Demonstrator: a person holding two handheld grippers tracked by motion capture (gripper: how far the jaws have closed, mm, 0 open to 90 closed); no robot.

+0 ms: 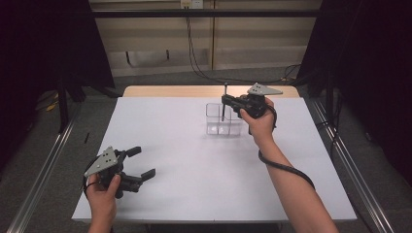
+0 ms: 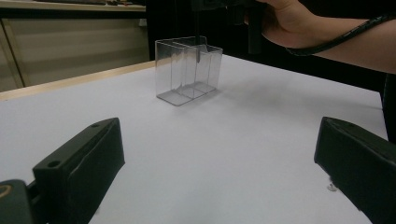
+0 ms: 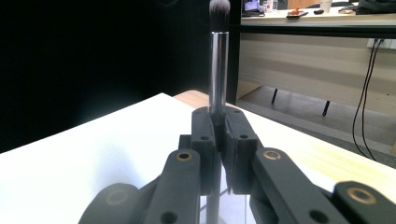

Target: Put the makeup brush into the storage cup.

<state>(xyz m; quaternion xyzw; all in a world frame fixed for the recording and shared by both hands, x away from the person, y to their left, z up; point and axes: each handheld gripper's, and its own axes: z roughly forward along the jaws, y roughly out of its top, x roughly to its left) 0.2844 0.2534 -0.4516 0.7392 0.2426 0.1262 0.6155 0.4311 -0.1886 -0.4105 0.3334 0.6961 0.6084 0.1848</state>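
A clear plastic organizer [image 1: 221,119] with several compartments stands on the white table [image 1: 194,165], toward its far right; it also shows as the clear organizer [image 2: 187,70] ahead of the left jaws. My right gripper [image 1: 228,101] hovers over it, shut on a makeup brush [image 1: 224,102] held upright, bristles up. The brush [image 3: 218,60] rises from between the right jaws, and its lower end dips into the organizer. My left gripper [image 1: 141,162] rests low at the table's near left, open with nothing between its fingers [image 2: 79,170].
A light wooden strip [image 1: 209,91] runs along the table's far edge. Black cables [image 1: 194,53] hang behind it. Metal rails [image 1: 43,160] flank the table on the floor. Dark curtains stand on both sides.
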